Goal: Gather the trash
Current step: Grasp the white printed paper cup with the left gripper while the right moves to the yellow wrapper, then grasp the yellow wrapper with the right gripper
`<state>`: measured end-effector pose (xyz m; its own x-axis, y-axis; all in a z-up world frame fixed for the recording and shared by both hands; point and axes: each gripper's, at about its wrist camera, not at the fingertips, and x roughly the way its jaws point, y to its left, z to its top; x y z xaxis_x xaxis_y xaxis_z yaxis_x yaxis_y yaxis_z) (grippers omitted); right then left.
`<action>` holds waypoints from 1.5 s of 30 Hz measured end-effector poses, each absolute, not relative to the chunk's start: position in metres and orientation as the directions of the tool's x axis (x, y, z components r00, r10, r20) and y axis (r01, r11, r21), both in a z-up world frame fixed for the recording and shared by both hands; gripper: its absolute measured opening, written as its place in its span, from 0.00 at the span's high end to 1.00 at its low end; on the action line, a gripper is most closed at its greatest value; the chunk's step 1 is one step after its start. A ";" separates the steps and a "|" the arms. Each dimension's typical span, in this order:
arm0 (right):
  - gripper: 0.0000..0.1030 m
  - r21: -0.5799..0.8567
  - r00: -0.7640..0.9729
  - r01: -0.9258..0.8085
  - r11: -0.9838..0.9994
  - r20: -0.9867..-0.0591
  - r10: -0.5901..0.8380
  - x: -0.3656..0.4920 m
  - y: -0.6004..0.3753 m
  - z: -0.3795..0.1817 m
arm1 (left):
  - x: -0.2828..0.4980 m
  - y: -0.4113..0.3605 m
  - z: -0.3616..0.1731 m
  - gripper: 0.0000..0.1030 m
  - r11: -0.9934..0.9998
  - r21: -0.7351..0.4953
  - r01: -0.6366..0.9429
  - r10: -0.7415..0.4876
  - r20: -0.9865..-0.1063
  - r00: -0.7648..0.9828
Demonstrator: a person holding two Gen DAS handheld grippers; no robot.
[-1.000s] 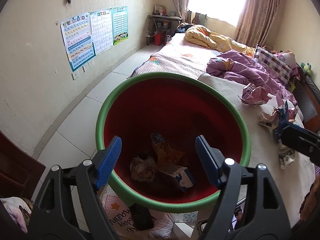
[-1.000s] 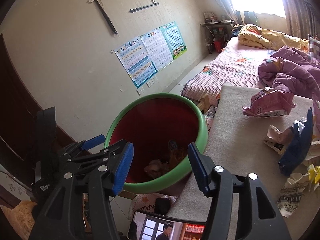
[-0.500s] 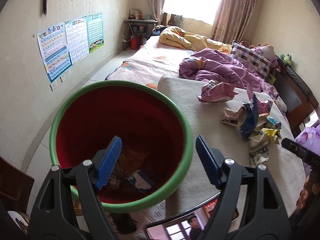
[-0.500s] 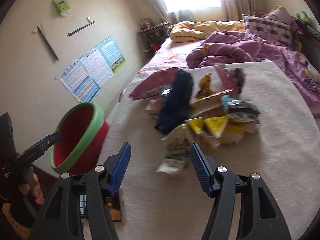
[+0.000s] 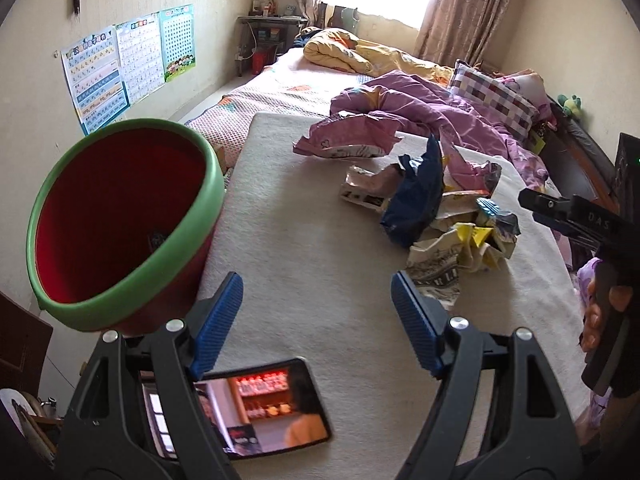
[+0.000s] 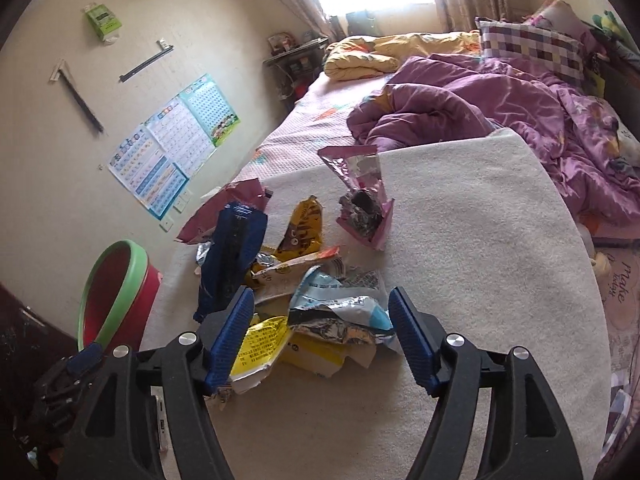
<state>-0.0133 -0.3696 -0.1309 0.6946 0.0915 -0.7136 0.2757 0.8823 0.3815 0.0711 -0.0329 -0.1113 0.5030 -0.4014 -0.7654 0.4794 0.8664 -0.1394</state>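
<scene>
Task is looking only partly done. The bin (image 5: pixel 120 224), red with a green rim, is sitting at the left edge of the pale mat (image 5: pixel 304 248) on the bed, and from these views its contents are hardly showing, only a dark scrap low inside, so no telling how much is already in. A whole trash pile (image 6: pixel 304 292) is lying on the mat, well apart from the bin: a dark blue bag (image 6: pixel 232 256), a yellow-brown snack wrapper (image 6: pixel 302 226), a yellow packet (image 6: pixel 264 340), a silver-blue wrapper (image 6: pixel 340 312), plus a pink bag (image 6: pixel 364 204) standing a bit apart behind, and another pink wrapper (image 5: pixel 344 140) farther back. All of that is left to collect.

The right tongs (image 6: pixel 320 336) are hanging just over the near side of the pile, jaws apart and having just been widening; the silver-blue wrapper and yellow packet are showing between them, but the pads are not pressing on anything, so nothing is gripped. Likely lining up for a grab on that near wrapper.

The left tongs (image 5: pixel 316 320) are standing wide apart over bare mat, between bin and pile, holding nothing and touching nothing. A phone (image 5: pixel 248 412) with a lit screen is lying on the mat just under them; not trash, best avoided.
</scene>
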 end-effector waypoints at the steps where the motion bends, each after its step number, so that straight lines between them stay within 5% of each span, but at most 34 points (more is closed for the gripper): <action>1: 0.34 0.386 0.696 0.233 0.892 -0.707 0.124 -0.015 -0.365 -0.131 | 0.066 -0.037 -0.113 0.28 0.868 -0.149 0.473 -0.403 -0.768 0.498; 15: 0.34 0.413 0.663 0.154 0.898 -0.717 0.215 -0.065 -0.380 -0.152 | 0.071 -0.145 -0.154 0.27 0.791 -0.060 0.609 -0.353 -0.858 0.373; 17: 0.34 0.431 0.660 0.159 0.888 -0.715 0.229 -0.068 -0.384 -0.154 | 0.075 -0.155 -0.164 0.38 0.779 -0.055 0.624 -0.337 -0.877 0.343; 19: 0.34 0.451 0.659 0.156 0.878 -0.711 0.248 -0.070 -0.386 -0.155 | 0.078 -0.156 -0.172 0.60 0.787 -0.082 0.611 -0.335 -0.889 0.312; 30: 0.30 0.326 0.602 -0.041 0.945 -0.746 0.283 -0.019 -0.341 -0.141 | 0.034 -0.114 -0.158 0.60 0.843 -0.172 0.509 -0.379 -0.862 0.338; 42: 0.31 0.568 0.555 0.122 0.814 -0.719 0.419 0.023 -0.340 -0.161 | 0.021 -0.099 -0.158 0.60 0.870 -0.190 0.455 -0.371 -0.859 0.352; 44: 0.42 0.580 0.546 0.121 0.806 -0.717 0.433 0.027 -0.339 -0.166 | 0.019 -0.100 -0.158 0.60 0.867 -0.189 0.461 -0.374 -0.859 0.350; 45: 0.58 0.589 0.544 0.117 0.800 -0.712 0.445 0.027 -0.339 -0.168 | 0.018 -0.100 -0.158 0.60 0.865 -0.188 0.466 -0.375 -0.858 0.350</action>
